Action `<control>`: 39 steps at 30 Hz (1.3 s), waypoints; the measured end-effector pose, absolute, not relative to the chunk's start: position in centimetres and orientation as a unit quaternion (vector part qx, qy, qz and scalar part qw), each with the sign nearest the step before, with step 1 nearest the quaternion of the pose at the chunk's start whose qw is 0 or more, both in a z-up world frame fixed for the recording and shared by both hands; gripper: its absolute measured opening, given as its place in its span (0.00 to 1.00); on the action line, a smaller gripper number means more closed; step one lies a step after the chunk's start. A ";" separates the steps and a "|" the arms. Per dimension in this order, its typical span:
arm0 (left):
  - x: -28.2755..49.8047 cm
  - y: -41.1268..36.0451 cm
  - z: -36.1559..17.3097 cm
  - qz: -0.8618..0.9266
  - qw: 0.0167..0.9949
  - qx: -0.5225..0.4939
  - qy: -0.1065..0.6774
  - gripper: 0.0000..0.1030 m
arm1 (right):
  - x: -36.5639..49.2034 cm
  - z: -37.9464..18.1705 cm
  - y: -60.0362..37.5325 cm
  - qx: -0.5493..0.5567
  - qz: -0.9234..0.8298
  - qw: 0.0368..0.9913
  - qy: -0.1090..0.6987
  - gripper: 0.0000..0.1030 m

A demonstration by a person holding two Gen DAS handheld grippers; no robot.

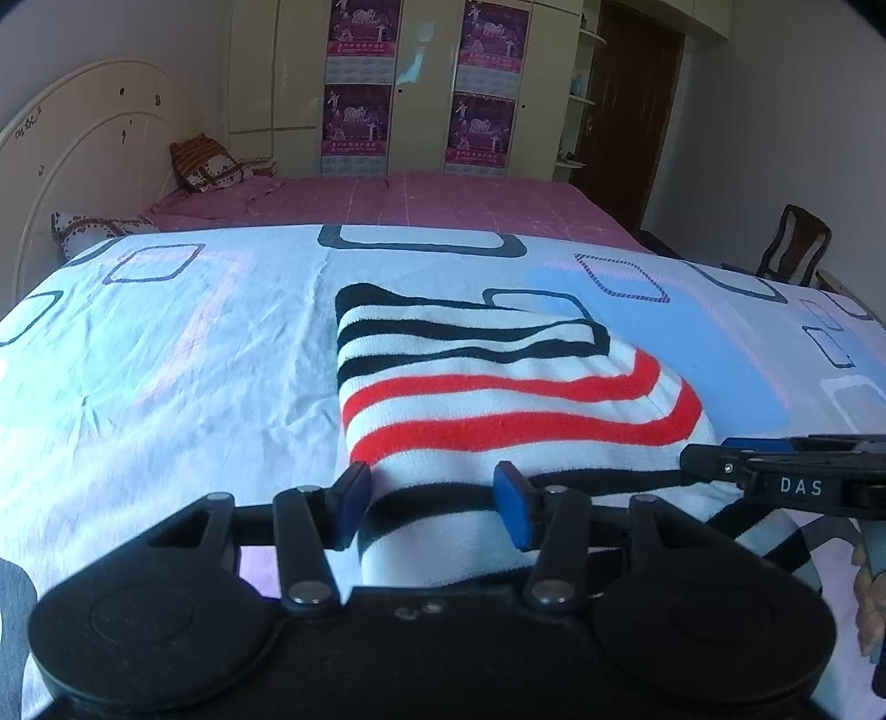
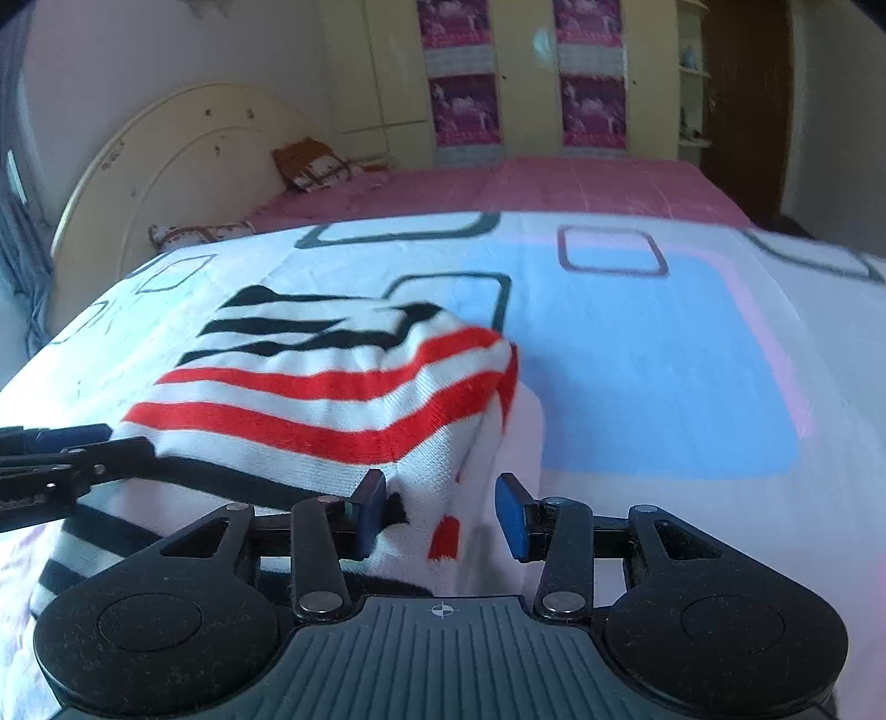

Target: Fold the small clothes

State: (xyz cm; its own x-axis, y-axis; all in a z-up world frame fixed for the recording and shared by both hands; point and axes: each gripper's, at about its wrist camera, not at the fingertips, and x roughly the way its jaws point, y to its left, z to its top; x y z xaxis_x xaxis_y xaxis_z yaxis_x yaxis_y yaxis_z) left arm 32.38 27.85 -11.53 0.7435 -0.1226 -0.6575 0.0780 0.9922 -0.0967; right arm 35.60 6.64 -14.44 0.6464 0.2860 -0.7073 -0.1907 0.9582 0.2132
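Patterned sheet [image 1: 166,360] — striped garment [image 1: 498,387] atop

One striped garment [image 1: 498,382], folded, black and red bands. Two tongs: left [image 1: 432,501], right [image 2: 440,512]. One bed [image 1: 443,202] with pink cover, one patterned sheet [image 1: 166,360]. Two pillows [image 1: 207,163] near headboard. Four purple posters [image 1: 362,27] on wardrobe. One chair [image 1: 794,249].

Bedroom: bed [image 1: 443,205], headboard [image 1: 83,144], wardrobe [image 1: 421,83].
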 end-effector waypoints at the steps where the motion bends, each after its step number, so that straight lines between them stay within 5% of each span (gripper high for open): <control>1: 32.2 28.0 -11.4 -0.055 0.932 -0.035 0.356 0.48 | 35.6 -14.4 6.5 0.064 0.130 0.905 0.400 0.42; 12: 27.2 28.0 -11.2 -0.073 0.931 -0.042 0.355 0.46 | 29.8 -11.9 5.5 0.070 0.146 0.911 0.379 0.41; 26: 27.3 28.7 -12.9 -0.068 0.920 -0.060 0.382 0.50 | 28.3 -15.8 5.9 0.045 0.128 0.897 0.421 0.42; 29: 27.5 28.3 -12.5 -0.053 0.919 -0.058 0.386 0.61 | 28.5 -15.6 6.5 0.023 0.127 0.895 0.427 0.42; 33: 27.3 27.7 -11.9 -0.030 0.920 -0.044 0.389 0.88 | 28.5 -15.7 6.6 0.017 0.129 0.895 0.427 0.42; 39: 27.4 26.0 -11.6 0.027 0.900 -0.018 0.434 0.95 | 28.5 -15.1 6.8 0.004 0.134 0.896 0.424 0.48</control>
State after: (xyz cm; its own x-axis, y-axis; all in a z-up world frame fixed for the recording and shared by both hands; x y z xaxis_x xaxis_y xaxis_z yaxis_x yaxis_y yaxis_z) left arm 27.39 25.98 -11.60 0.6223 0.0332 -0.7820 -0.0648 0.9979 -0.0092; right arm 28.53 6.84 -15.12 0.6043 0.2439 -0.7585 -0.2364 0.9640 0.1217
